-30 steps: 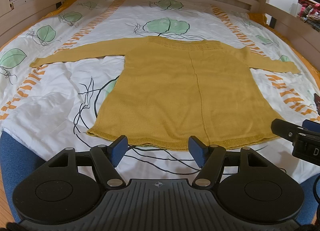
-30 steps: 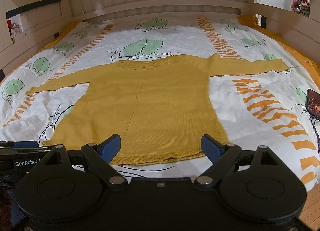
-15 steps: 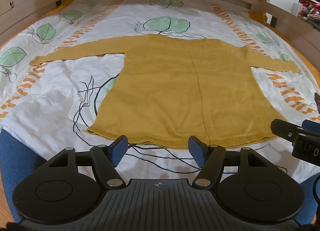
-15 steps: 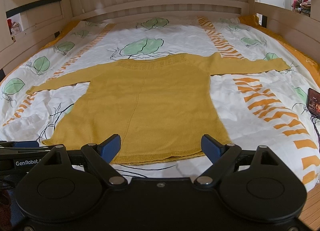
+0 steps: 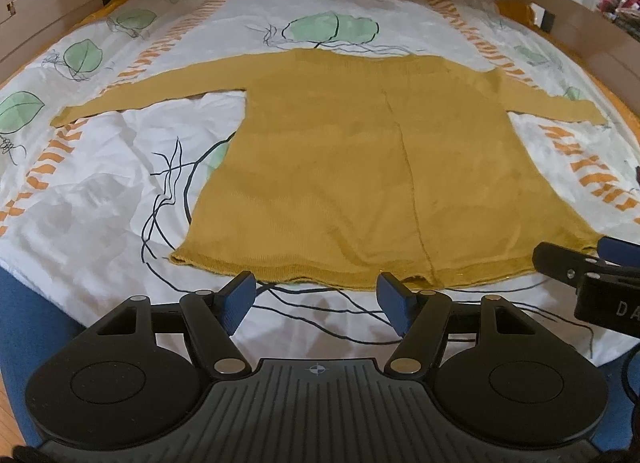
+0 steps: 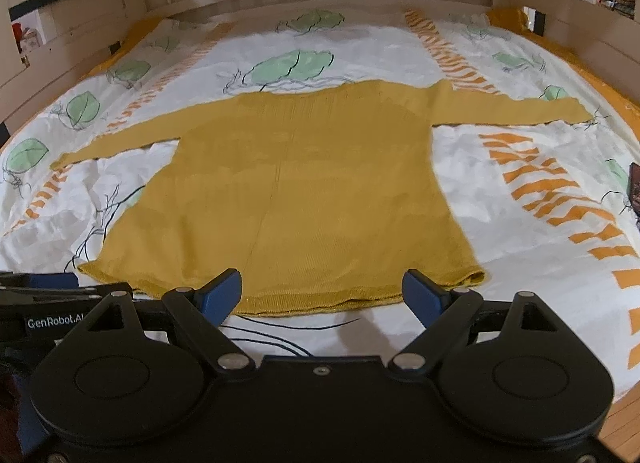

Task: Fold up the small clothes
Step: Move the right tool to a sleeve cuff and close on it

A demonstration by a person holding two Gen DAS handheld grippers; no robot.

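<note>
**Sweater flat on the bed, both grippers waiting at its hem**

Across the middle of the bed (image 5: 100,203) lies the mustard sweater (image 5: 360,151), spread flat, neck toward the headboard, sleeves stretched out toward the two side edges, hem near the foot edge just in front of me. My left gripper (image 5: 316,299) hangs over the bare cover just short of the hem, its jaws apart with nothing between them. My right gripper (image 6: 322,293) sits beside it, also spread wide and empty, its tips over the hem.

I judge the knit to be light, soft and limp: it will sag and stretch if I lift it by one point, and it may drag on the printed cover. Hem corners, sleeve cuffs and shoulders look like the best places to pinch, one layer-pair at a time.

Readable writing: "GenRobot.AI" on the left gripper's side, seen from the right camera, and the letters "DA" on the right gripper, seen from the left camera.
</note>
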